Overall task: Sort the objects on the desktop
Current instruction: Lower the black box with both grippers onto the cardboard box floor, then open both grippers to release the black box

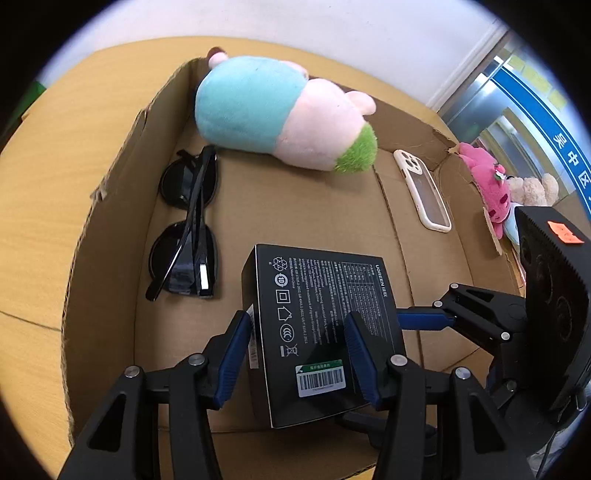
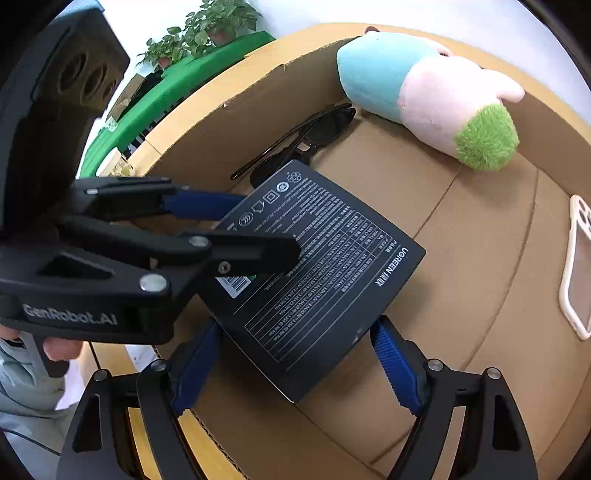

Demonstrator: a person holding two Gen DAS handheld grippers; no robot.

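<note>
Looks like an office or some institutional workspace to me, not a home. There's a light wood-grain desk [image 1: 74, 122] against a plain white wall [image 1: 332, 33], and off to the right a metal-framed glass door [image 1: 491, 107] with a blue band of printed Chinese characters [image 1: 569, 158]. The right view also shows potted green plants [image 2: 207, 26] on a long green ledge [image 2: 173, 88].

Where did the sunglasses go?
In the left wrist view, the sunglasses lie folded inside the cardboard box, near its left wall, below the plush toy.
</note>
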